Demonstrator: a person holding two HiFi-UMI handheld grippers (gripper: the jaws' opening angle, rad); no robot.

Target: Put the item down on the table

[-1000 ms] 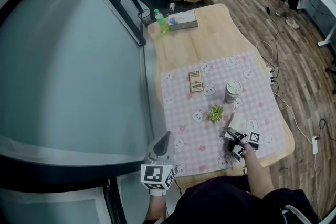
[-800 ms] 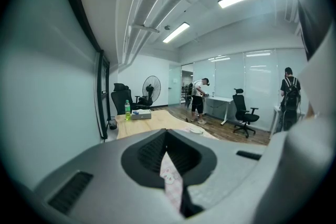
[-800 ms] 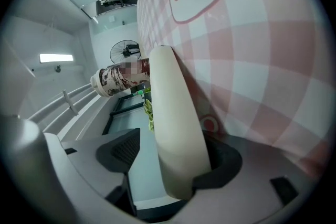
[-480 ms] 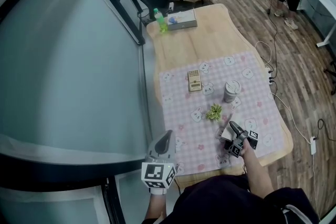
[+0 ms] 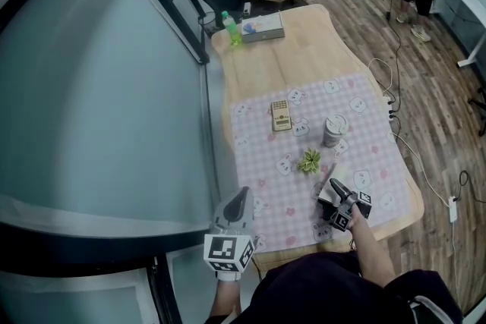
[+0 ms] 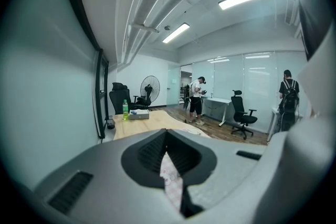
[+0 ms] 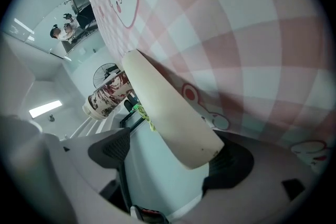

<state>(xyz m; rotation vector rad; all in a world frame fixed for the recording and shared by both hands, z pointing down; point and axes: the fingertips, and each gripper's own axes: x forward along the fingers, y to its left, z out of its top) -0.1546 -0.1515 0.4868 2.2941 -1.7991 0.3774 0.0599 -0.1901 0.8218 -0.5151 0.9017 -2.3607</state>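
A flat cream-coloured item (image 7: pixel 157 107) lies on the pink checked cloth (image 7: pixel 252 34). In the head view the item (image 5: pixel 325 196) rests near the table's front right. My right gripper (image 5: pixel 332 190) is low over it and open. In the right gripper view the right gripper (image 7: pixel 170 156) has its jaws spread wide around the item's near end, which sits close to one jaw, with a broad gap to the other. My left gripper (image 5: pixel 238 201) hangs off the table's front left edge, shut and empty. In its own view the left gripper (image 6: pixel 170 165) shows only a thin slit.
On the cloth stand a calculator (image 5: pixel 282 116), a patterned cup (image 5: pixel 334 131) and a small green plant (image 5: pixel 310 162). A green bottle (image 5: pixel 228 28) and a tissue box (image 5: pixel 263 28) sit at the far end. Cables (image 5: pixel 399 125) hang off the right edge. A glass partition (image 5: pixel 114 125) runs along the left.
The right gripper's jaws have spread wide and let go of the cream item, which now lies on the cloth. The right hand shifted slightly left. The left gripper has stayed still.
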